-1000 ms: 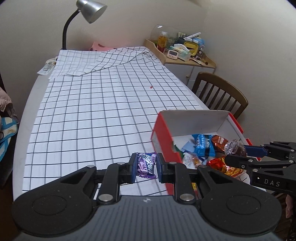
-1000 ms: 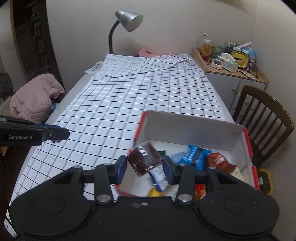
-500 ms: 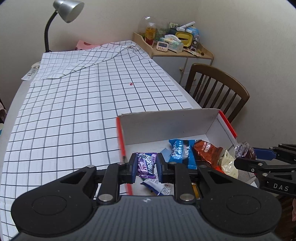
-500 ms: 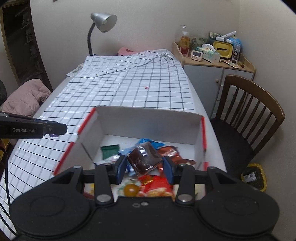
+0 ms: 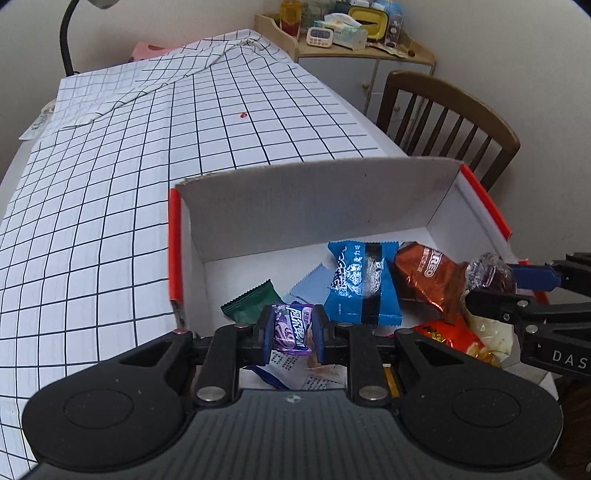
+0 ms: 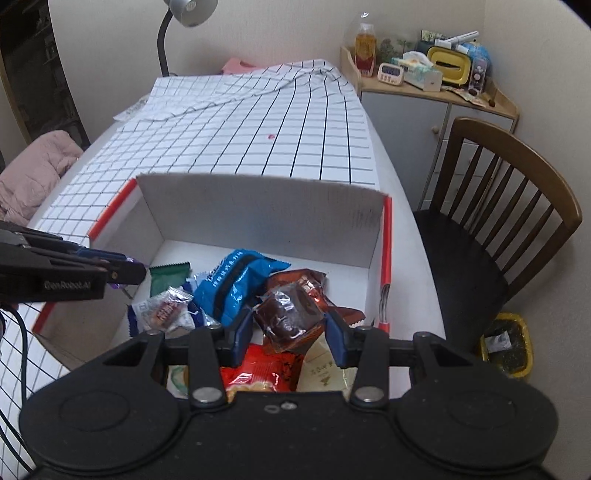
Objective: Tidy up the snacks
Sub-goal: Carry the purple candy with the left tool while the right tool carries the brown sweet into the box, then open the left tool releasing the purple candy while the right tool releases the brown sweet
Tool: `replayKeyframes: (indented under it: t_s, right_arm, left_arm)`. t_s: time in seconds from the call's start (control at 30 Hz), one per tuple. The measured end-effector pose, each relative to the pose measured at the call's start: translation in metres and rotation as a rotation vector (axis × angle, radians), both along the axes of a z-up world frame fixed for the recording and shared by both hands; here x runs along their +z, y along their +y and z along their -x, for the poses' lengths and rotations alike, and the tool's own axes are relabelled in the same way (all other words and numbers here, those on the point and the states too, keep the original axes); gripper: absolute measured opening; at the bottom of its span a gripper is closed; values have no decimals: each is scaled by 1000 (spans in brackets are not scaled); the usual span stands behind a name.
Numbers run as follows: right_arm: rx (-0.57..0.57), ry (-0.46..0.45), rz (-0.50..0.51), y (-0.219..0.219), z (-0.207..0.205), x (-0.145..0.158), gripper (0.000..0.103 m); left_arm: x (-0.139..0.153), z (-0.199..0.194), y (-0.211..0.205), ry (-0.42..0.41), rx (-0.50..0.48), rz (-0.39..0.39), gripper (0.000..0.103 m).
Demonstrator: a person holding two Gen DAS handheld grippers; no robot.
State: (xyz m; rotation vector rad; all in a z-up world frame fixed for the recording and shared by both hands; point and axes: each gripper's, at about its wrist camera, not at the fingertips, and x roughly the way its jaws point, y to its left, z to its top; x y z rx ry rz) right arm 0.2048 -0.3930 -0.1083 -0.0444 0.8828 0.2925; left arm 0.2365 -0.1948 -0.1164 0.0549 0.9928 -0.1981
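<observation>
A white cardboard box with red edges [image 5: 306, 206] [image 6: 258, 214] stands at the table's near right and holds several snack packets: a blue one [image 5: 362, 284] [image 6: 236, 284], a brown Oreo one [image 5: 424, 273], a green one [image 5: 255, 301] [image 6: 170, 277]. My left gripper [image 5: 293, 330] is shut on a purple candy packet [image 5: 291, 328] over the box's near left part. My right gripper [image 6: 290, 326] is shut on a brown cake in clear wrap [image 6: 288, 314] over the box's near right part; it also shows in the left wrist view [image 5: 487, 273].
The table carries a white checked cloth [image 5: 147, 166] with a small red speck [image 5: 242, 115]. A wooden chair [image 6: 498, 206] stands right of the table, a cluttered cabinet [image 6: 424, 77] behind it. A desk lamp [image 6: 177, 22] stands at the far end. A yellow bin [image 6: 506, 343] sits on the floor.
Both grippers have moved right and forward with their snacks, from beside the box to over its inside. Both stay shut.
</observation>
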Motion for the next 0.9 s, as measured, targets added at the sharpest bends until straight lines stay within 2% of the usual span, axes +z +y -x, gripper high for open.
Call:
replayKeyframes:
  t_s: [0.3,0.53,0.9]
  right_arm:
    - [31,22,27,8,-6,-15,41]
    - [60,34,27,9,-4,-20,43]
    - [71,17,2,2,6,-14,58]
  left_arm:
    - [-23,-2,-16,47,-15,-36,21]
    - [-27,0,-24,48,-27,-48,21]
    - [-22,8,-29,49,-16,-29,25]
